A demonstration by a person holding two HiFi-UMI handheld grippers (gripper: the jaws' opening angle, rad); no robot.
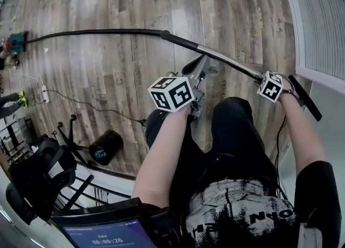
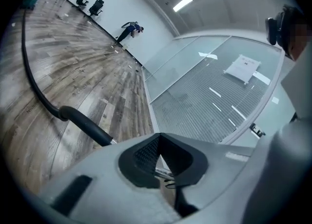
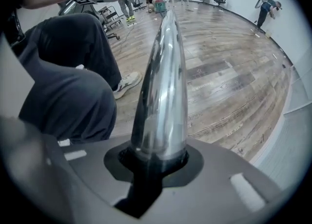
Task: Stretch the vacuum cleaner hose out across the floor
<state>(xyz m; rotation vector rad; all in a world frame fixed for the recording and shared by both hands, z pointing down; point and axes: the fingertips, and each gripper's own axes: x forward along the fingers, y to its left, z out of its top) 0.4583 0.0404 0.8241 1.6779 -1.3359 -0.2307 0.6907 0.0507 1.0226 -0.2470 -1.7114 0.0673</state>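
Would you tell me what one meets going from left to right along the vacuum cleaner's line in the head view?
vacuum cleaner body → black hose → metal tube → right gripper, clamped on the metal tube → black nozzle

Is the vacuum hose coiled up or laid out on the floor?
Laid out: the black hose runs in one long, slightly bowed line across the wood floor to the metal wand, with no loops.

Floor (image 1: 108, 4): grey-brown wood planks beneath me.
Hose (image 1: 97, 32): black, lying on it, ahead of my left gripper (image 2: 162, 159).
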